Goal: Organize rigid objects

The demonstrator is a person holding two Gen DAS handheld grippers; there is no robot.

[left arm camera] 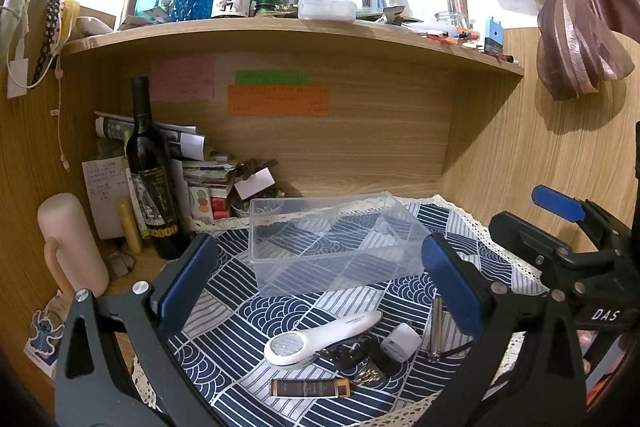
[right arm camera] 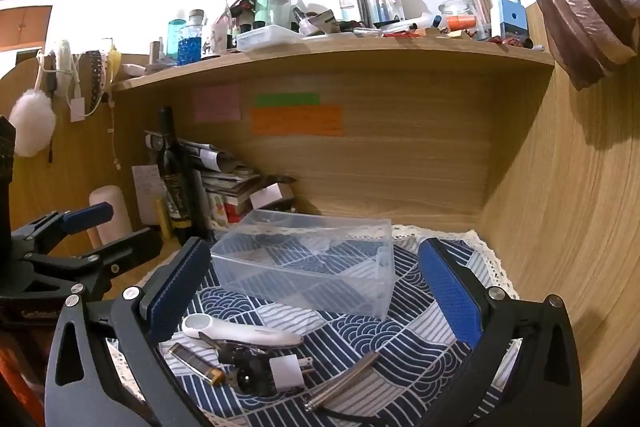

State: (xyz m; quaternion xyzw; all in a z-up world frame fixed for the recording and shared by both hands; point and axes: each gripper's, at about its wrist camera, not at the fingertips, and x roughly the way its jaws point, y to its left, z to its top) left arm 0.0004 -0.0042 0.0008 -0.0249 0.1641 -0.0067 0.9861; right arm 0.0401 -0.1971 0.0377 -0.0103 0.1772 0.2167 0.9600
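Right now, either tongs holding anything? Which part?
Nothing held. Left tongs and right tongs are both open and empty above the cloth's small items.

Both wrist views low, facing the desk back, sharing the clear box (left arm camera: 332, 239) (right arm camera: 308, 263).

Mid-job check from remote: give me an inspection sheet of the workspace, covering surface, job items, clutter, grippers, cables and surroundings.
Surface: blue wave-pattern cloth with lace edging, on a wooden desk.
Job's things: clear plastic box, nothing seen inside; in front of it, loose on the cloth, a white handheld magnifier, white plug adapter, metal rod, dark lighter-like stick, black keys bundle.
Clutter: wine bottle, paper stack, pink cylinder at the left.
Grippers: left gripper open, holding nothing; right gripper open, holding nothing.
Cables: white cord hanging at the left wall.
Surroundings: crowded upper shelf, sticky notes, curtain.
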